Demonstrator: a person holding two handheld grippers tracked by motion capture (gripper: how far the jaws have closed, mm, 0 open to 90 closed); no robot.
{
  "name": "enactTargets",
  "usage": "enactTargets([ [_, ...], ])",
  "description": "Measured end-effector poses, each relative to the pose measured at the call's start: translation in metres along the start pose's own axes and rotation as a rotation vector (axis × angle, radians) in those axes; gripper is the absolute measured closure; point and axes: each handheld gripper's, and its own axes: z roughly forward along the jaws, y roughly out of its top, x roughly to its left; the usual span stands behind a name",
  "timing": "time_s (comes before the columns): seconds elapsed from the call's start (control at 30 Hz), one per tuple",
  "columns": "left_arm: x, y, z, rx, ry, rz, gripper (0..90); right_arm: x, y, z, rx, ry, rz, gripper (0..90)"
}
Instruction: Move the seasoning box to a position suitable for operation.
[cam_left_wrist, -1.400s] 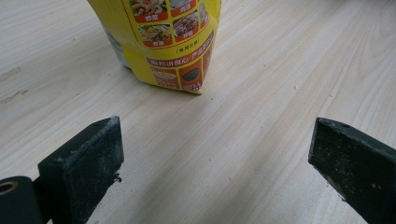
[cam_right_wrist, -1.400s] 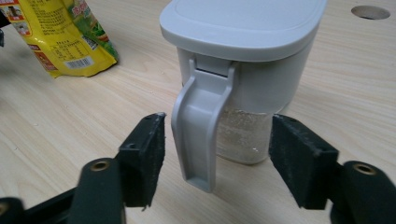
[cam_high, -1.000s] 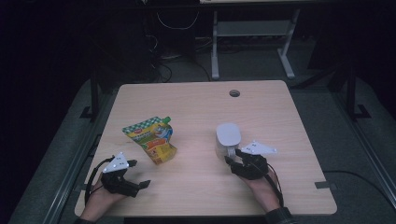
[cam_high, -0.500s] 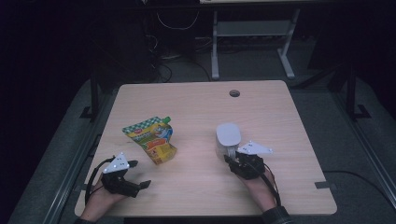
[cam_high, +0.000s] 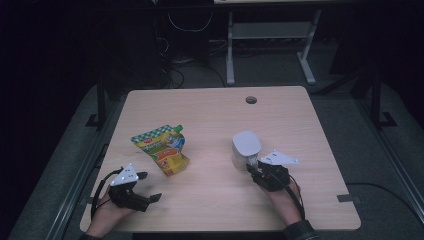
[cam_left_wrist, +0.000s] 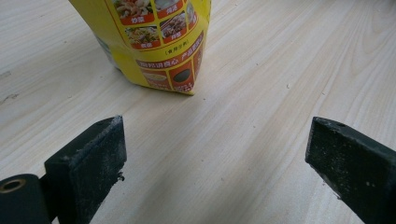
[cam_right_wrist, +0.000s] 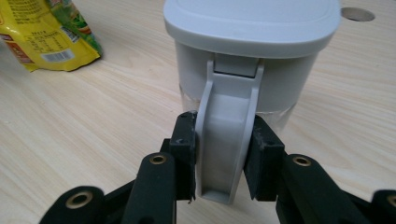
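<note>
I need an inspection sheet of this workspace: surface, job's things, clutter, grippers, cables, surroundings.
Surface: wooden table, round hole near far edge.
Job's things: grey lidded jug upright; yellow pouch lying flat.
Clutter: nothing seen.
Grippers: right gripper has just closed on the jug's handle; left gripper open, short of the pouch.
Cables: one trails from each gripper; more on the floor behind.
Surroundings: dark room, white desk frame behind.

One yellow snack pouch (cam_high: 162, 150), one grey lidded jug (cam_high: 246, 148) (handle clamped), two grippers
</note>
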Motion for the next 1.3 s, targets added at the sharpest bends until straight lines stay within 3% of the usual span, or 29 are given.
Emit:
enactTargets([
  [0.47,-0.001,0.0,0.0,0.001,-0.001,-0.001,4.8,-0.022,-0.002,-0.008,-0.02,0.011,-0.024,66.3],
  [0.6,-0.001,0.0,0.0,0.003,-0.003,0.003,4.8,-0.031,-0.004,-0.01,-0.035,0.041,-0.029,64.7],
  [0.63,-0.001,0.0,0.0,0.004,-0.002,0.006,4.8,-0.036,-0.004,-0.01,-0.042,0.071,-0.054,62.7],
  [0.87,-0.002,0.001,0.001,0.005,-0.003,0.008,4.8,-0.038,0.0,-0.007,-0.041,0.117,-0.077,55.5],
  [0.93,-0.002,0.001,0.001,0.005,-0.003,0.009,4.8,-0.038,0.002,-0.006,-0.039,0.107,-0.095,59.4],
  [1.13,-0.002,0.001,0.001,0.002,-0.004,0.005,4.8,-0.039,0.004,-0.005,-0.037,0.107,-0.09,67.4],
  [1.3,-0.003,0.001,0.001,0.007,-0.007,0.015,4.8,-0.042,0.005,-0.004,-0.034,0.116,-0.096,68.1],
])
